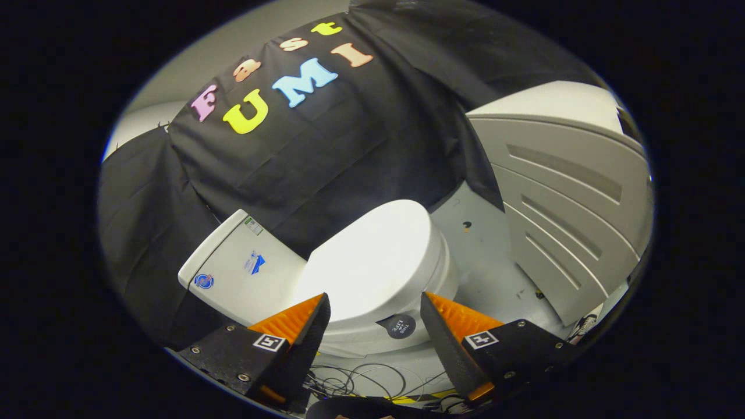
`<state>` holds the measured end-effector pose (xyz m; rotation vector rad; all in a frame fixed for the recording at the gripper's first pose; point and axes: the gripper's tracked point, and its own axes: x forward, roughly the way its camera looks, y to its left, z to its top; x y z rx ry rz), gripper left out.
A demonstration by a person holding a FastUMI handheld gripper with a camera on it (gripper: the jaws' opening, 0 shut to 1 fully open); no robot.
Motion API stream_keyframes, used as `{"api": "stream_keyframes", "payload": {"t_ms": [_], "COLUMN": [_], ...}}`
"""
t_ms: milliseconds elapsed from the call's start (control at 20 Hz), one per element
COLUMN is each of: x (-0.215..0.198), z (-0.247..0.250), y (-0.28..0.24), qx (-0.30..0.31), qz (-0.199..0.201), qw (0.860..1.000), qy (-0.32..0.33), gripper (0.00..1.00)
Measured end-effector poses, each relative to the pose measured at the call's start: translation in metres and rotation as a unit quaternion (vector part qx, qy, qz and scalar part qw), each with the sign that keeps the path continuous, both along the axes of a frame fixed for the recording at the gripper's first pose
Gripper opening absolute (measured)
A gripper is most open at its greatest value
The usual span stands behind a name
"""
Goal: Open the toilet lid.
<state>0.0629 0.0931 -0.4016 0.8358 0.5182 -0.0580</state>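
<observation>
The toilet lid [378, 256] looks like smooth, glossy plastic, and the tank [238, 273] beside it has the same shiny hard surface. The wall [326, 157] behind is matt, creased cloth. The panel [570, 203] seems smooth moulded plastic with grooves.

The gripper [375, 317] stands open, its ribbed fingers apart before the lid.

Claw [375, 302] with square tags, screws

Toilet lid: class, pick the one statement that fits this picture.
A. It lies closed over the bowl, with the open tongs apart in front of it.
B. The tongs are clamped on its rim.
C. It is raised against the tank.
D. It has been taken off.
A: the toilet lid lies flat over the bowl, and the tongs stand open, short of its front edge.
</observation>
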Motion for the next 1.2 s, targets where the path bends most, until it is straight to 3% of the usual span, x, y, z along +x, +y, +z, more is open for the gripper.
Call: {"api": "stream_keyframes", "payload": {"t_ms": [300,500,750,1000,1200], "x": [0.001,0.003,0.012,0.025,0.031], "z": [-0.044,-0.068,-0.087,-0.098,-0.106], "y": [0.006,0.011,0.02,0.036,0.042], "qx": [0.11,0.184,0.259,0.302,0.317], "qz": [-0.069,-0.118,-0.162,-0.177,-0.176], "qw": [0.991,0.975,0.952,0.937,0.931], "qy": [0.015,0.025,0.02,0.024,0.029], "gripper": [0.94,0.9,0.7,0.69,0.62]}}
